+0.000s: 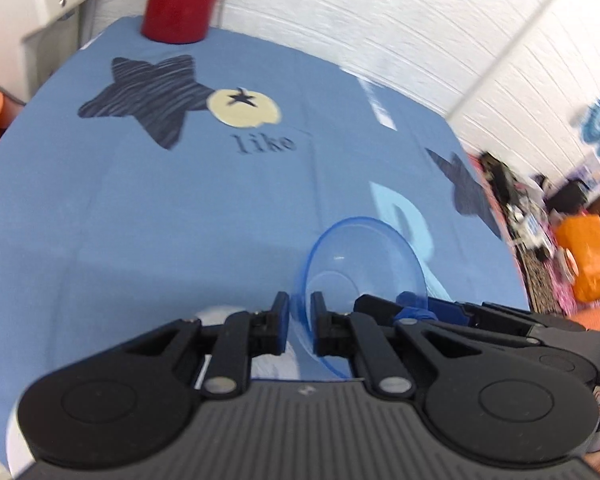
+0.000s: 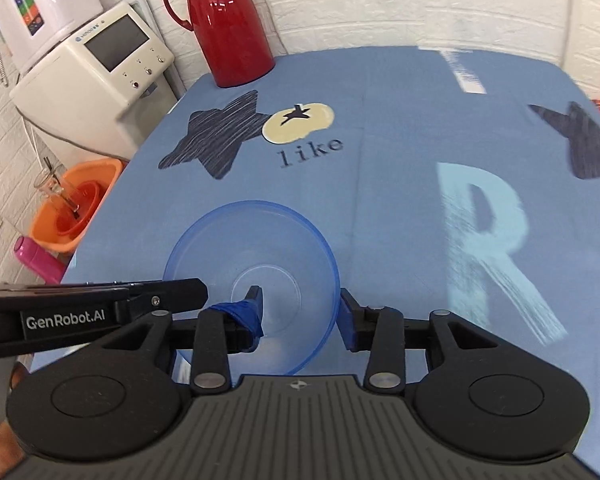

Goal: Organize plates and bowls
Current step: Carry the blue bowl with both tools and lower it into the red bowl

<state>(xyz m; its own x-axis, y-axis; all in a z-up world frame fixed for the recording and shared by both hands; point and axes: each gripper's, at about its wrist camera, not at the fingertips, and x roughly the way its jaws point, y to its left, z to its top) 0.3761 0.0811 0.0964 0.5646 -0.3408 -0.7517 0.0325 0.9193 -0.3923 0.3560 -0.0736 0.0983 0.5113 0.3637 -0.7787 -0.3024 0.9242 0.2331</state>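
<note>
A clear blue plastic bowl (image 1: 364,256) (image 2: 260,240) is held tilted just above the blue tablecloth (image 1: 140,208). My left gripper (image 1: 299,305) is shut on the bowl's near rim, one finger on each side of the wall. It enters the right wrist view from the left as a black arm (image 2: 100,304). My right gripper (image 2: 300,312) is open. Its blue-taped left finger (image 2: 252,312) is inside the bowl and its right finger (image 2: 352,320) is outside the rim. Something white (image 1: 220,314), a plate or a bowl, lies mostly hidden under my left gripper.
A red thermos jug (image 2: 228,28) stands at the table's far left corner. Beside the table are a white appliance (image 2: 96,76), an orange basin (image 2: 76,208) and a pink bottle (image 2: 36,260) on the floor. The table's right edge (image 1: 496,224) borders clutter.
</note>
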